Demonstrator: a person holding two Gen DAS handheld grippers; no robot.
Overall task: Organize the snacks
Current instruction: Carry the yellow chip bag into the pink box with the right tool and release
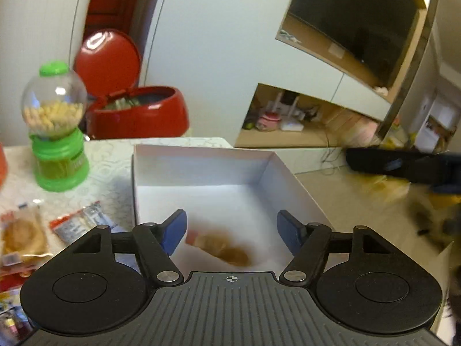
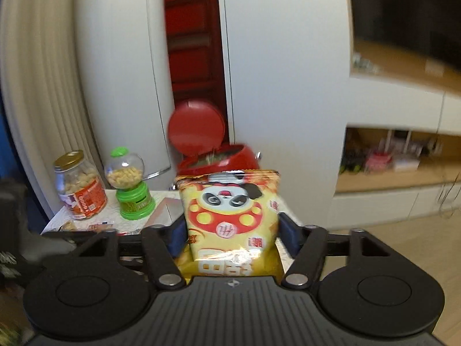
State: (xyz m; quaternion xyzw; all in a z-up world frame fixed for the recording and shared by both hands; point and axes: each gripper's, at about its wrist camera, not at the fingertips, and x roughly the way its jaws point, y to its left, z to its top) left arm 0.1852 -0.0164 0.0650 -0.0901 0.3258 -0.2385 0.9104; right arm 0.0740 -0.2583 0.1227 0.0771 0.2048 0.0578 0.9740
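In the left wrist view my left gripper hangs open over a white cardboard box. A blurred brown snack packet lies in the box below the blue pads, free of them. In the right wrist view my right gripper is shut on a yellow snack bag with a panda print, which stands upright between the pads, lifted off the table. The left wrist view shows that right gripper as a dark blur at the right with the yellow bag under it.
A green candy dispenser stands left of the box, and a red bin with a raised lid stands behind it. Loose snack packets lie on the patterned table at the left. A jar with an orange label stands beside the dispenser.
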